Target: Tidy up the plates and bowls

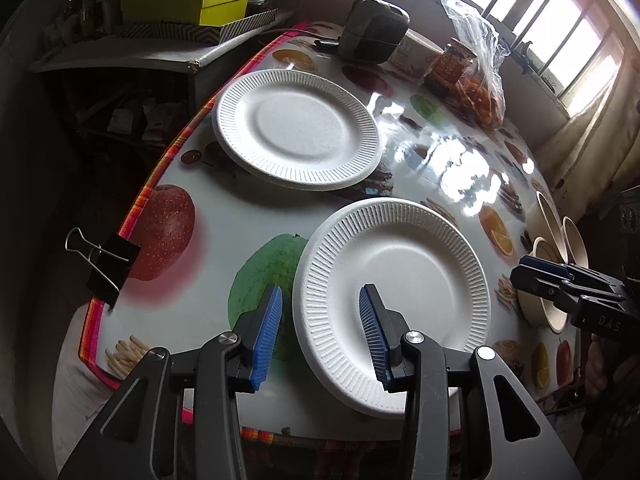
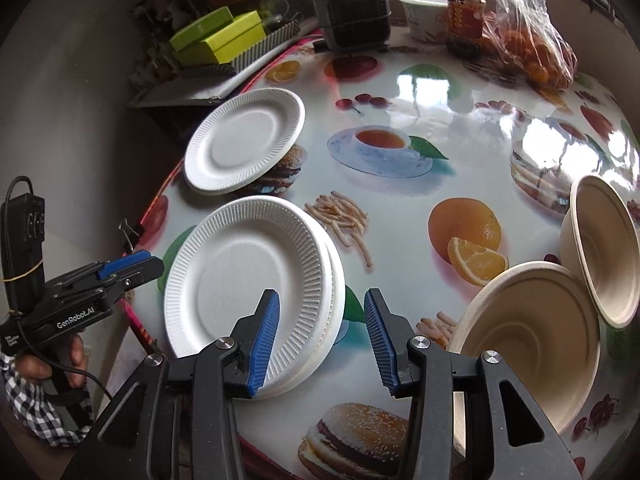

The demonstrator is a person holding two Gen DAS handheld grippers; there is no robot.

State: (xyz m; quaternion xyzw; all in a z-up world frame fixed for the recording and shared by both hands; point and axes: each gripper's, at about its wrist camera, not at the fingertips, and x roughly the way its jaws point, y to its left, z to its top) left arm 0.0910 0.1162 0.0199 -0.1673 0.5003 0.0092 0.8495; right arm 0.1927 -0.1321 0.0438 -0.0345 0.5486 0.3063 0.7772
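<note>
Jaws of both grippers stand apart, holding nothing. Left gripper [image 1: 320,334] hovers at the six o'clock rim of the near plate stack [image 1: 394,300]; right gripper [image 2: 322,340] straddles its right edge (roughly equally close). Single foam plate [image 1: 296,124] lies at eleven o'clock; beige bowls [image 2: 532,340] sit at three o'clock.

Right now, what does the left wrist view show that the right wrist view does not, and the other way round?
Only the left wrist view: the window and the curtain on the right.

Only the right wrist view: the printed teacup, the printed burger, the hand with a checked sleeve on the left gripper, and the layered edge of the near stack.

Both: near stack, far plate, bowls, green boxes, jar, bag, dark appliance. Both grippers are open, holding nothing.
</note>
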